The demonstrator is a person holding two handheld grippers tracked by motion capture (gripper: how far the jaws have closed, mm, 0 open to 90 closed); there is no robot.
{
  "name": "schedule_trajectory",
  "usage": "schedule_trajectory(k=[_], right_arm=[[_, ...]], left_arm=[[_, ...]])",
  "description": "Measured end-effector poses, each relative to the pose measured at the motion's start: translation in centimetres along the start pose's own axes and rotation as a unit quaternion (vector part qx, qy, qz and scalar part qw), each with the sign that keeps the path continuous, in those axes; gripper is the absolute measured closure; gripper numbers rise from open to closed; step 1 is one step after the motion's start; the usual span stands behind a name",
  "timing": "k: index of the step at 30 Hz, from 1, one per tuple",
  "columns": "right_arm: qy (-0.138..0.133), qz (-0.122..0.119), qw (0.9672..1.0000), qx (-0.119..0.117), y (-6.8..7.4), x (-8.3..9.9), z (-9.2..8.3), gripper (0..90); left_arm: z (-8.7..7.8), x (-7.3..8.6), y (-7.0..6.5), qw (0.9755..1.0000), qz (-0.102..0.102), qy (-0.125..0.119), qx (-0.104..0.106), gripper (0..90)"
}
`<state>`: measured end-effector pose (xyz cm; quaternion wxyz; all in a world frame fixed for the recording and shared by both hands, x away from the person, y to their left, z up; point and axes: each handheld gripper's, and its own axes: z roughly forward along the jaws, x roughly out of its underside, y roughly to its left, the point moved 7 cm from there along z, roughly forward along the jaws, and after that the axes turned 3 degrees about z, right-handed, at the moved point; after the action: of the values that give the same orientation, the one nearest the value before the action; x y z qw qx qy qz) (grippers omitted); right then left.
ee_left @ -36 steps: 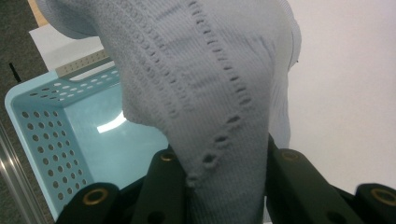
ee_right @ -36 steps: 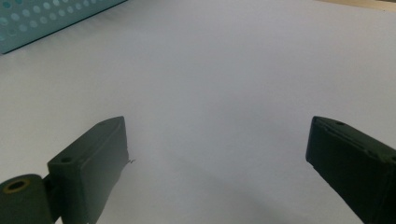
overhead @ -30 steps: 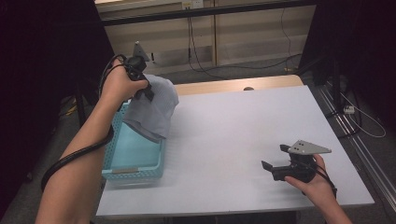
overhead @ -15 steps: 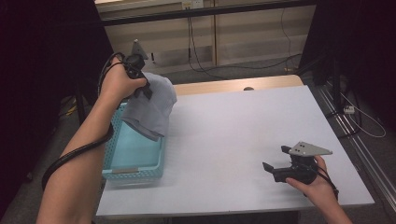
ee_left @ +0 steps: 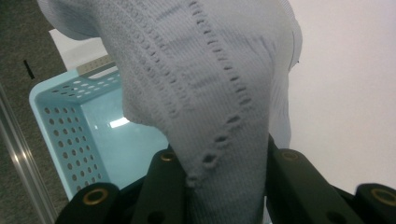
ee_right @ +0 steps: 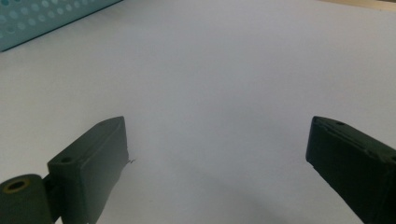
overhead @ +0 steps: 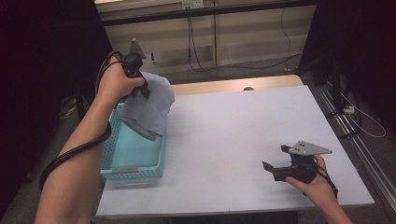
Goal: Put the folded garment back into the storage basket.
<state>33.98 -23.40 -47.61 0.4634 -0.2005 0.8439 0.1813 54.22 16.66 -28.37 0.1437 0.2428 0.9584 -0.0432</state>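
Note:
A pale grey-blue knitted cloth (overhead: 150, 107) hangs over the far end of a light blue perforated basket (overhead: 108, 149) at the table's left. My left gripper (overhead: 142, 88) is raised above the basket and shut on the cloth's top. In the left gripper view the cloth (ee_left: 210, 93) is pinched between the black jaws, with the basket (ee_left: 65, 121) below it. My right gripper (overhead: 276, 161) rests low near the table's front right, open with nothing between its jaws. The right gripper view shows that gripper (ee_right: 219, 158) wide apart over bare white table.
The white table (overhead: 243, 130) has a wooden strip along its far edge. A corner of the basket (ee_right: 42, 18) shows at the top left of the right gripper view. Cables hang behind the table, and metal rails run along the floor at right.
The left hand has shifted very slightly while holding the cloth over the basket. The right gripper has stayed in place.

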Motion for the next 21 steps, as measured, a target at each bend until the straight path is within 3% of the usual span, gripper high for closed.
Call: schedule_trajectory(k=[12,21], right_arm=[[-0.002,-0.006,1.0000,-0.001,0.0,-0.2,0.0,5.5],[0.001,-0.010,0.9999,-0.004,0.5,-0.1,0.2,5.5]], left_arm=[[0.6,0.1,0.8,1.0000,-0.004,0.001,-0.008,74.6],[2.0,0.7,2.6,0.9997,-0.020,0.000,-0.014,74.6]])
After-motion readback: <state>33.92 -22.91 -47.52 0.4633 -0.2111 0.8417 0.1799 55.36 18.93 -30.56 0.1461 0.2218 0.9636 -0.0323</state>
